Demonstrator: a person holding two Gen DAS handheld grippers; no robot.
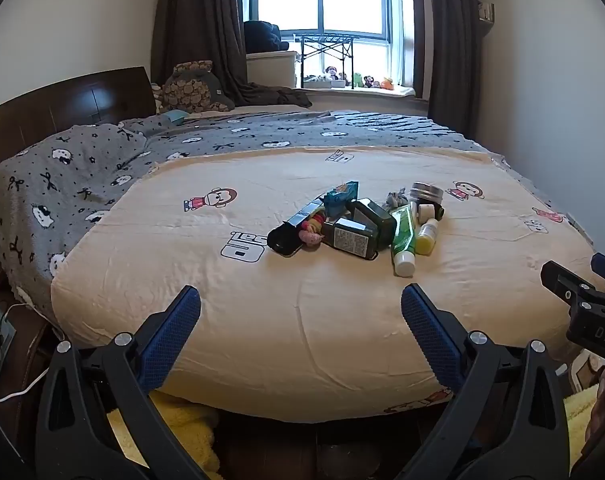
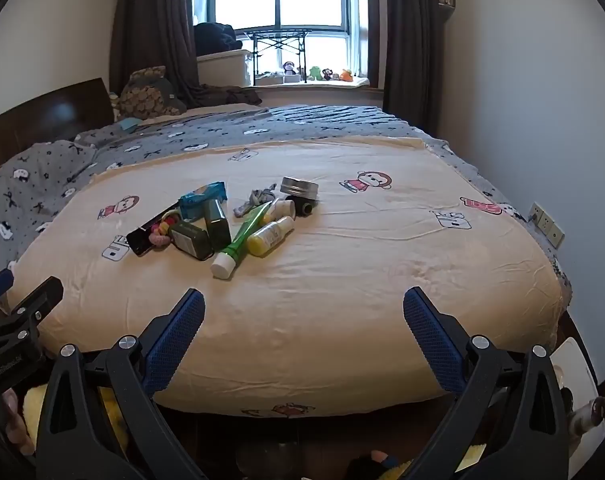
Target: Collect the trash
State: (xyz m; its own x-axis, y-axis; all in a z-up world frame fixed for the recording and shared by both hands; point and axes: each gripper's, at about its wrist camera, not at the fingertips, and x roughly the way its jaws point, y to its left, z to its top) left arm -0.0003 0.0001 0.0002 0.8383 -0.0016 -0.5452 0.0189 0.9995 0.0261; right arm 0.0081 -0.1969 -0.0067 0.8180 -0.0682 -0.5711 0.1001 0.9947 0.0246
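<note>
A pile of small items lies in the middle of the cream bed cover (image 1: 302, 320): a green tube with a white cap (image 1: 403, 236), a yellow bottle (image 1: 427, 236), dark green boxes (image 1: 356, 230), a teal wrapper (image 1: 341, 196), a black case (image 1: 283, 240), a round metal tin (image 1: 427, 192). The pile also shows in the right wrist view, with the green tube (image 2: 242, 236) nearest. My left gripper (image 1: 301, 300) is open and empty, above the bed's near edge, short of the pile. My right gripper (image 2: 304, 302) is open and empty, likewise short of it.
A grey patterned blanket (image 1: 82, 184) covers the far and left side of the bed. A dark headboard (image 1: 62, 108) stands at left. A window sill with toys (image 1: 354, 80) is behind. Wall sockets (image 2: 546, 224) sit at right. Yellow cloth (image 1: 182, 424) lies under the bed edge.
</note>
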